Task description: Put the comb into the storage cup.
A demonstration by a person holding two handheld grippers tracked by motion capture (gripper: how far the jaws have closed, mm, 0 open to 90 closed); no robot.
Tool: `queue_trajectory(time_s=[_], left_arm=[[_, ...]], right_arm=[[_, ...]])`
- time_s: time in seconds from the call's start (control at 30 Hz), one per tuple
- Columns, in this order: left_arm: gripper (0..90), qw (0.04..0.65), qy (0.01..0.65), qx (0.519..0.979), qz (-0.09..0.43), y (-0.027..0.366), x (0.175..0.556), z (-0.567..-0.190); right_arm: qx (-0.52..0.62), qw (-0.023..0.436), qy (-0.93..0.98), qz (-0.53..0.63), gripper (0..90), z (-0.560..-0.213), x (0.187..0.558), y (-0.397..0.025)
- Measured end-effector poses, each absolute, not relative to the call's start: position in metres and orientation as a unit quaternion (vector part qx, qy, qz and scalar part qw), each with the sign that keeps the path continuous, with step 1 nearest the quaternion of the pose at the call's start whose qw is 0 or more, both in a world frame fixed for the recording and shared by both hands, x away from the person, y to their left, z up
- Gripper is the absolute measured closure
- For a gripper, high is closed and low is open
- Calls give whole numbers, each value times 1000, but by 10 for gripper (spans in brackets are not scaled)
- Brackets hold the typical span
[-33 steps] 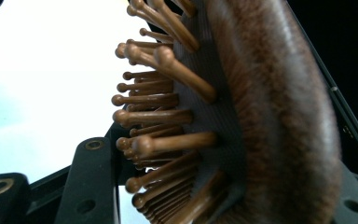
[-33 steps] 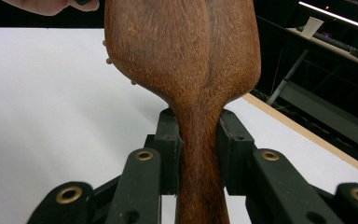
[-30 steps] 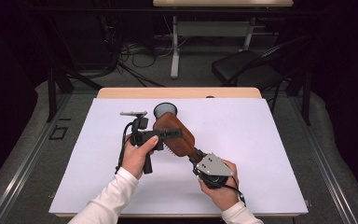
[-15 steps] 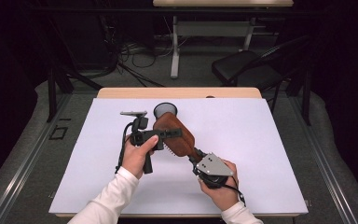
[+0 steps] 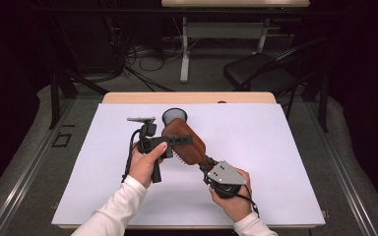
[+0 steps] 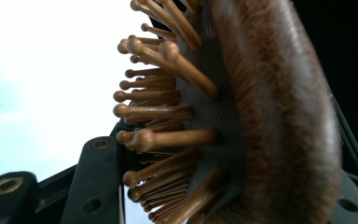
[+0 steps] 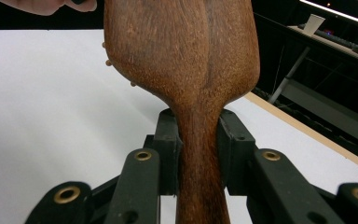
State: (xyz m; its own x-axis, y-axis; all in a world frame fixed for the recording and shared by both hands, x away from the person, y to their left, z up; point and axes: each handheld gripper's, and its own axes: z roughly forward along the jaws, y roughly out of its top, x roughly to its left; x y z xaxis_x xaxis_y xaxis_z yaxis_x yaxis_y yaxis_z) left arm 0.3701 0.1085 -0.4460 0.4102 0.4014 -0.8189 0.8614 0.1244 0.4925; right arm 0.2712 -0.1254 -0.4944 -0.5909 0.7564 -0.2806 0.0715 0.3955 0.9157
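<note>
Wooden hairbrush (image 5: 184,142) up off the white table (image 5: 285,162), long axis running diagonally. Right gripper (image 7: 199,140) pinching the handle; left gripper (image 5: 174,141) clamped across the head, bristle side (image 6: 168,112) facing its camera.

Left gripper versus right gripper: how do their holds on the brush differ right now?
The right gripper is shut on the brush at its narrow handle; the left gripper is at the wide head, and whether it is shut there is unclear. The right gripper view looks at the smooth wooden back; the left gripper view looks at the bristle side. In the high view, the left gripper reaches across the head, while the right lines up with the handle. Both meet the same brush.
</note>
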Motion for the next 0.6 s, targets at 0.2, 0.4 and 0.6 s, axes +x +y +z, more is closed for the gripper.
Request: queue_trajectory(time_s=[0.2, 0.4, 0.6], left_arm=[[512, 555, 503, 629, -208, 109, 371, -446], [513, 555, 506, 627, -208, 109, 371, -447], [513, 554, 506, 629, -204, 109, 372, -447]], right_arm=[[276, 357, 753, 479, 712, -494, 271, -125], [278, 354, 753, 480, 701, -494, 272, -126], [281, 349, 753, 483, 684, -494, 273, -127]])
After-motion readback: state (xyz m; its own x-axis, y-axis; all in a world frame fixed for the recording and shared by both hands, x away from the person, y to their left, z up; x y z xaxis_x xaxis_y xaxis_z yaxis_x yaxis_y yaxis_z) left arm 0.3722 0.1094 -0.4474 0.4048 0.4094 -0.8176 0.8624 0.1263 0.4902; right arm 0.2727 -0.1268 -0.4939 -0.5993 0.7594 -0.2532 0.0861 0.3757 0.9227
